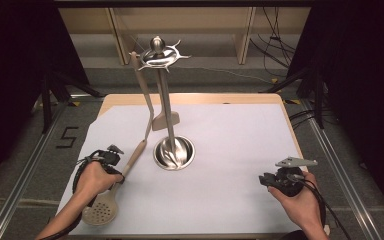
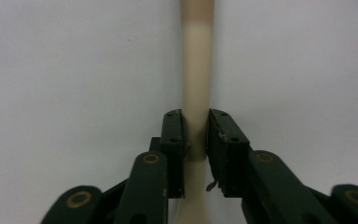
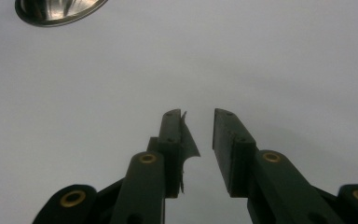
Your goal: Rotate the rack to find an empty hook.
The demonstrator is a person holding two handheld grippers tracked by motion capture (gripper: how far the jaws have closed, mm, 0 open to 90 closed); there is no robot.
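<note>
Slotted spoon (image 1: 111, 192) lies flat on the white table sheet (image 1: 220, 150), near-left area. Long axis diagonal: perforated bowl toward the near edge, wooden handle end pointing up-right toward the steel stand base (image 1: 174, 152). Left gripper (image 2: 196, 135) straddles the cream handle, jaws against both sides, pinching it. Right gripper (image 3: 199, 140) rests at near right, jaws spread, nothing between. A spatula (image 1: 166, 119) hangs on the stand.

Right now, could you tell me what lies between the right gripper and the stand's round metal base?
Nothing: in the high view, bare white table separates the right gripper from the base.
</note>
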